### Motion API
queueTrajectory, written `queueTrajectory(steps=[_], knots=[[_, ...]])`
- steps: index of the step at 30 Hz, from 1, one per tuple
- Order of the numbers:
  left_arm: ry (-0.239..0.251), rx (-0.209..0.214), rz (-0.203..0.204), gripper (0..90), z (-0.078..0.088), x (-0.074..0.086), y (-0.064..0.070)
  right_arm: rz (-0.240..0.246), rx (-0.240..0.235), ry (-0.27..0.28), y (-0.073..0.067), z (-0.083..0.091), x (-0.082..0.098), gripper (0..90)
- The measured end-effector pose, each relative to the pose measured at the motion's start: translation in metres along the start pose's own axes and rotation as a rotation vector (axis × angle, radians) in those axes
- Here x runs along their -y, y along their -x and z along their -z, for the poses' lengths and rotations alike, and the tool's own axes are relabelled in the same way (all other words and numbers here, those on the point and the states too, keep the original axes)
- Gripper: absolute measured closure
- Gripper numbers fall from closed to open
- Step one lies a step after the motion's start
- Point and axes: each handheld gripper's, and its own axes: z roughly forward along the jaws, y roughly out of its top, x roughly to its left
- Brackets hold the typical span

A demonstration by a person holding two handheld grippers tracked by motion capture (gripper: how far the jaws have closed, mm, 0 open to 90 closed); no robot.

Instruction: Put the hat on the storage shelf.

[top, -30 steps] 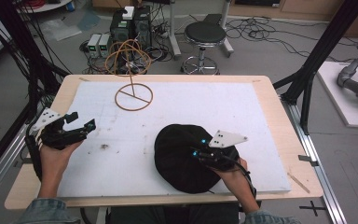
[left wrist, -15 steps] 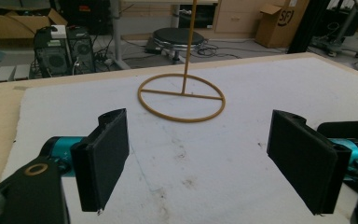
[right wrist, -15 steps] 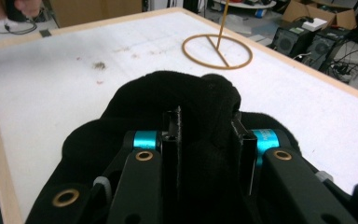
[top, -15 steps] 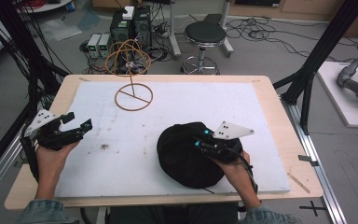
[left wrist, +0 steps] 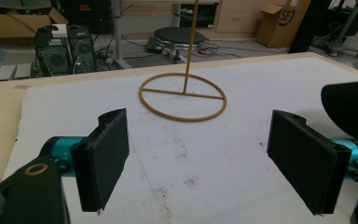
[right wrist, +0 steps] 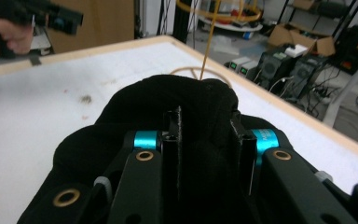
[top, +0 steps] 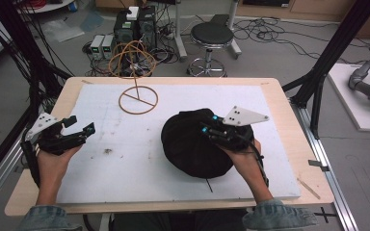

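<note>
The black, soft fabric hat [top: 192, 147] lies on the white mat of the bench [top: 125, 159], right of the middle and near the person's edge, and judging by how it bunches it is light, limp and easily crumpled, so a pinch on a fold of its crown or brim should hold better than a wide grasp. The right gripper [right wrist: 205, 135] has its fingers closed tight on a raised fold of that cloth. The left gripper [left wrist: 205, 163] hovers well apart with its fingers wide and empty, facing the tan wire hat stand [top: 138, 98]; no containers are in sight.
</note>
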Motion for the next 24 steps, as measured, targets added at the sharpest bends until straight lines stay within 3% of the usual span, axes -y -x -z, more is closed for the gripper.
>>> queueTrajectory(steps=[24], knots=[[-0.015, 0.001, -0.009, 21.6, -0.002, 0.001, 0.001, -0.034, 0.039, 0.133, 0.04, -0.004, -0.079, 72.6]])
